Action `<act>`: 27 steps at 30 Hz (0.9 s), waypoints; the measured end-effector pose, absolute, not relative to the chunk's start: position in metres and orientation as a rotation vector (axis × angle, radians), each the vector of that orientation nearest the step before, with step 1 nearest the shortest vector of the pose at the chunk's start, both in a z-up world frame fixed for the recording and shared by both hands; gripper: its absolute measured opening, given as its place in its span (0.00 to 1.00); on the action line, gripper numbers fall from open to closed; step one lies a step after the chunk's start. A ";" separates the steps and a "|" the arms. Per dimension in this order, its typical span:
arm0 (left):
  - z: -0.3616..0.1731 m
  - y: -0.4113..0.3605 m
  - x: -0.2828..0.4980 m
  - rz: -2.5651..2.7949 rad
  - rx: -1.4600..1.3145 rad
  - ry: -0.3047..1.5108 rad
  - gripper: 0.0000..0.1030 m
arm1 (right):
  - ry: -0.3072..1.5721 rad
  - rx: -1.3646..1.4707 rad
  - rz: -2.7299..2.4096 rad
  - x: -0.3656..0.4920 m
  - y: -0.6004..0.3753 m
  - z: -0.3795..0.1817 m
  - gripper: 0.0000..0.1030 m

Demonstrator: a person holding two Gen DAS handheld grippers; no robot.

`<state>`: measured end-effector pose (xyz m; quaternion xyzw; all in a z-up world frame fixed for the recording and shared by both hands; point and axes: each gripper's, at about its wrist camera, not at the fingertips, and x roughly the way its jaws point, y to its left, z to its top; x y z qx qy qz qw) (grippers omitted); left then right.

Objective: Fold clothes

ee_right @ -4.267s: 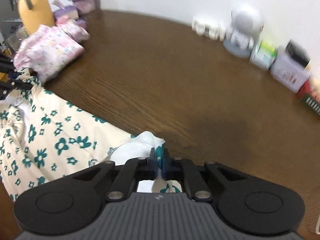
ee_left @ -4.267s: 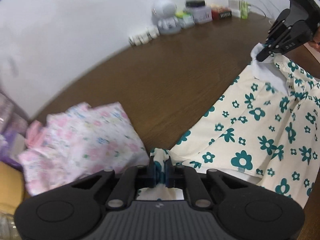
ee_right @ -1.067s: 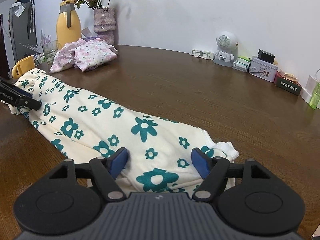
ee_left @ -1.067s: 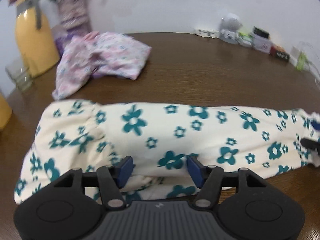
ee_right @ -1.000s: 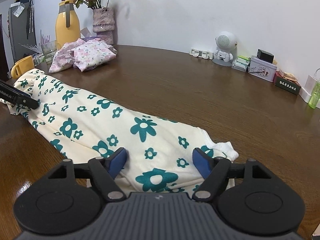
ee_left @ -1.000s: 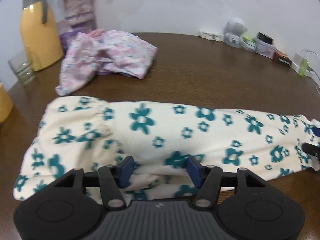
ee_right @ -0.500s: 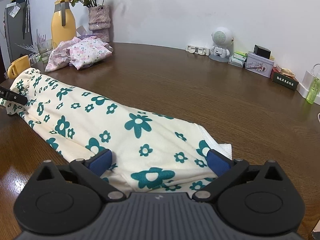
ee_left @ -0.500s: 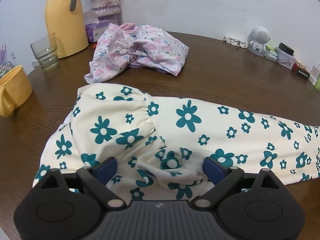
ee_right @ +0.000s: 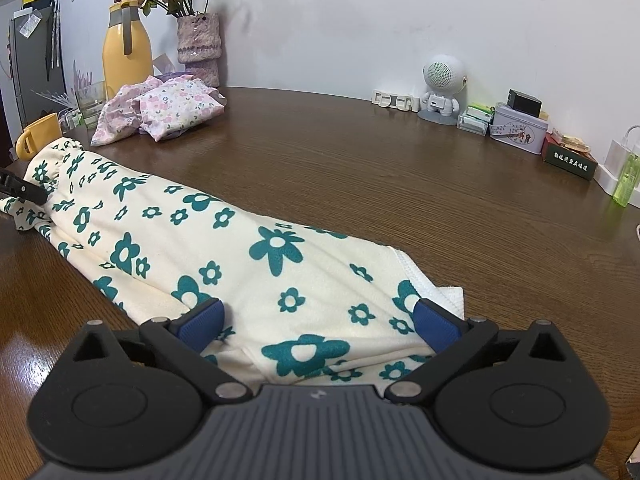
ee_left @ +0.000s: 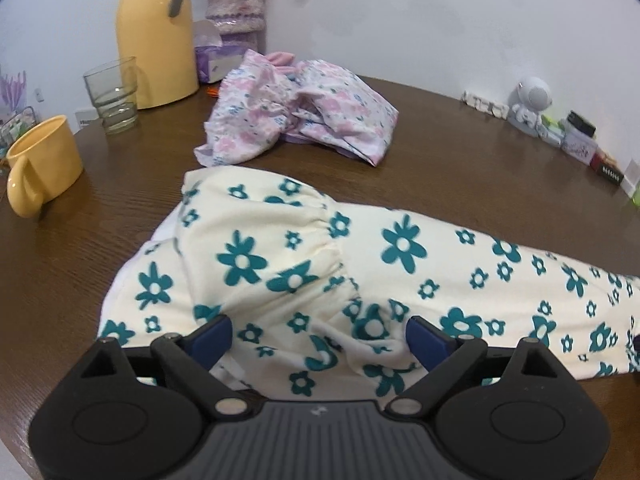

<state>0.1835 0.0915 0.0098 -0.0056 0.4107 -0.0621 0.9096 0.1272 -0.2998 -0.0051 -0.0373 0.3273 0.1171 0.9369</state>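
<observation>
A cream garment printed with teal flowers (ee_left: 360, 264) was laid lengthwise across the brown wooden table (ee_right: 400, 184). The left gripper (ee_left: 319, 338) and right gripper (ee_right: 319, 320), jaws just spread wide, were poised empty over opposite ends.

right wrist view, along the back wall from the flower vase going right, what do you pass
flower vase → white clips → round-headed robot figure → small green and white boxes → tin with a black block on it → dark box with lettering → green bottle
</observation>
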 end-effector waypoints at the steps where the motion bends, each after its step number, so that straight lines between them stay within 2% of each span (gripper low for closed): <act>1: 0.012 0.096 0.182 -0.116 -0.015 0.840 0.91 | 0.669 -0.075 0.240 0.127 -0.300 -0.005 0.99; 11: 0.046 0.144 0.163 -0.028 -0.062 0.729 0.91 | 0.671 -0.074 0.238 0.127 -0.299 -0.005 0.99; 17: 0.041 0.113 0.178 -0.159 -0.001 0.723 0.89 | 0.673 -0.071 0.238 0.127 -0.299 -0.005 0.99; 19: 0.030 0.102 0.185 -0.164 0.044 0.743 0.84 | 0.674 -0.069 0.240 0.127 -0.299 -0.005 0.99; 22: 0.013 0.104 0.200 -0.155 0.042 0.782 0.66 | 0.674 -0.067 0.243 0.127 -0.300 -0.006 0.99; 27: 0.001 0.130 0.202 -0.164 -0.038 0.786 0.64 | 0.676 -0.064 0.245 0.128 -0.300 -0.006 0.99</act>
